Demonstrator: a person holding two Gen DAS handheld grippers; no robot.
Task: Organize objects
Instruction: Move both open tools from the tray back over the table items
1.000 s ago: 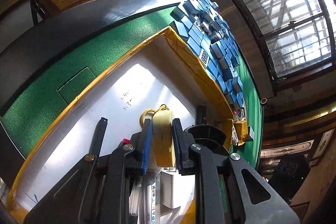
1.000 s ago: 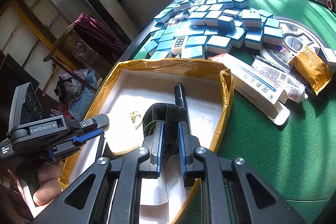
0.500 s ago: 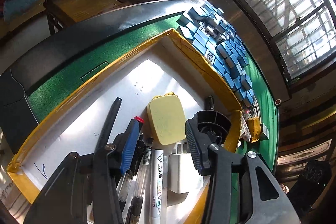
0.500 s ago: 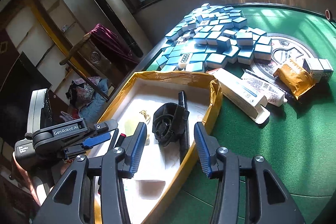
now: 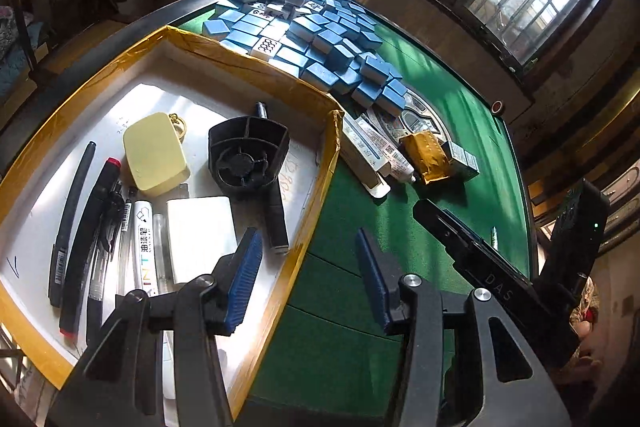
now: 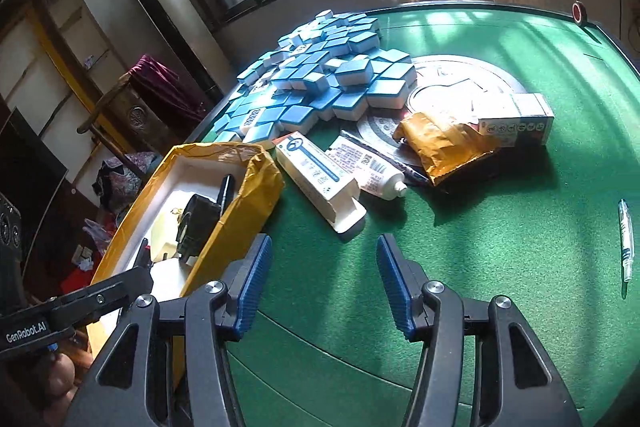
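Observation:
A yellow-taped box [image 5: 276, 67] with a white floor sits on the green table [image 5: 460, 99]. In it lie a yellow case [image 5: 154, 155], a black fan-shaped part [image 5: 246, 157], a white block [image 5: 200, 231] and several pens [image 5: 84, 227]. The box also shows in the right wrist view [image 6: 256, 199]. My left gripper [image 5: 308, 281] is open and empty above the box's right edge. My right gripper [image 6: 324, 287] is open and empty over bare felt. Beyond it lie a long white carton [image 6: 316, 179], a white tube [image 6: 368, 171], a yellow packet [image 6: 440, 143] and a small box [image 6: 516, 123].
A heap of blue and white mahjong tiles [image 6: 320, 87] covers the far side of the table, next to a round centre panel [image 6: 460, 83]. A clear syringe-like pen [image 6: 625, 239] lies on the felt at right. Chairs and clutter stand beyond the left edge.
Both grippers let go of their objects in the box, opened, and pulled back to the right. The yellow case and black part now rest in the box.

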